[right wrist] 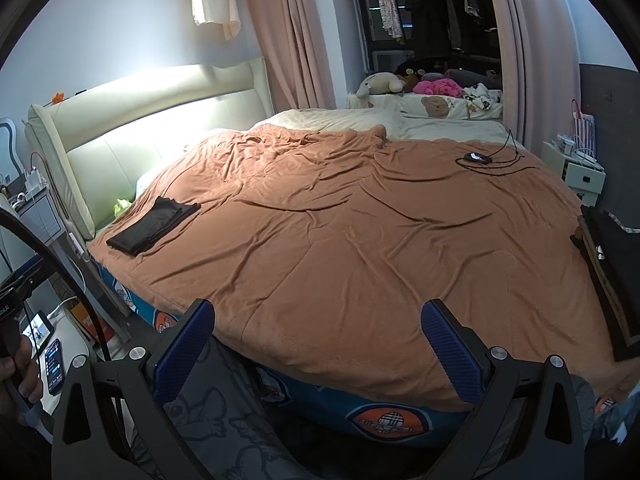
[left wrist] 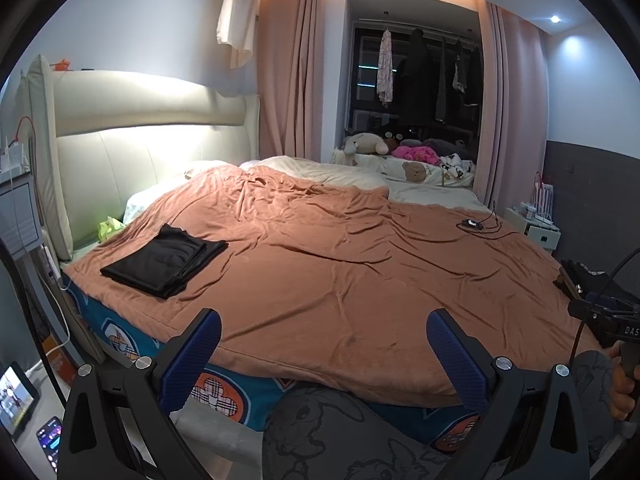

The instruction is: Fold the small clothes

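a home bedroom: wide bed [left wrist: 320,272] under an orange blanket [right wrist: 340,220]; padded headboard [left wrist: 140,120]; pink curtains [left wrist: 296,72].

Wide bed [left wrist: 340,280] under a rumpled orange blanket [left wrist: 320,248], backed at left by a lit cream headboard [left wrist: 152,120]. Pink curtains [left wrist: 296,72] framing a dark window [left wrist: 416,80] at upper center. Soft toys [left wrist: 368,144] piled below. White nightstand [left wrist: 536,228] at right against a gray wall [left wrist: 592,184].
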A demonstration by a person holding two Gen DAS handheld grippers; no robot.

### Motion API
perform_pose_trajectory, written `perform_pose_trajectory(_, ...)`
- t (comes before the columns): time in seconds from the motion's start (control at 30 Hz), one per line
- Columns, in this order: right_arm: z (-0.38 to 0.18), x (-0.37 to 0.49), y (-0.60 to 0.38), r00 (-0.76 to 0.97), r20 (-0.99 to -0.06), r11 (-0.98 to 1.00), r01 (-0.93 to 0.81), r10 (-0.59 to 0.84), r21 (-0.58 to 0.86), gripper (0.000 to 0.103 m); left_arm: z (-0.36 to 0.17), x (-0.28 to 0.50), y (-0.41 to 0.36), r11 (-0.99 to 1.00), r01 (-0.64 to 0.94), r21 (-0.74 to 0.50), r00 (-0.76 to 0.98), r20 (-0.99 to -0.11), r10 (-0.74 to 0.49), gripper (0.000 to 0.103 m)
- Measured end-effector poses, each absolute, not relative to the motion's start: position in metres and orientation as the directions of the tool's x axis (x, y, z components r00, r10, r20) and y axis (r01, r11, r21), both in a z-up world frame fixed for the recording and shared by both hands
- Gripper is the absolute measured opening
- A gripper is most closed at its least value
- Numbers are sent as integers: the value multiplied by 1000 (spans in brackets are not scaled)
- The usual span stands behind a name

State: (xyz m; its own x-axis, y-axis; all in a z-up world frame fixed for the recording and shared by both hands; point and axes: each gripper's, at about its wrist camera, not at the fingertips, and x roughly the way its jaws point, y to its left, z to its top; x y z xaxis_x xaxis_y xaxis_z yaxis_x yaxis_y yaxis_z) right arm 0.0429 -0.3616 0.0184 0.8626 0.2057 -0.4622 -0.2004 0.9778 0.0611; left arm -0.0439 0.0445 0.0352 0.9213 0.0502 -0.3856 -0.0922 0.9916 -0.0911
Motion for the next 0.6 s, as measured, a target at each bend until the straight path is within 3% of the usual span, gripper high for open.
perform_pose_trajectory(0.6,22,44,-361,865,-456,978,-195,209,78,103,43,-52,42,993,-92,-78,925,-375,57,103)
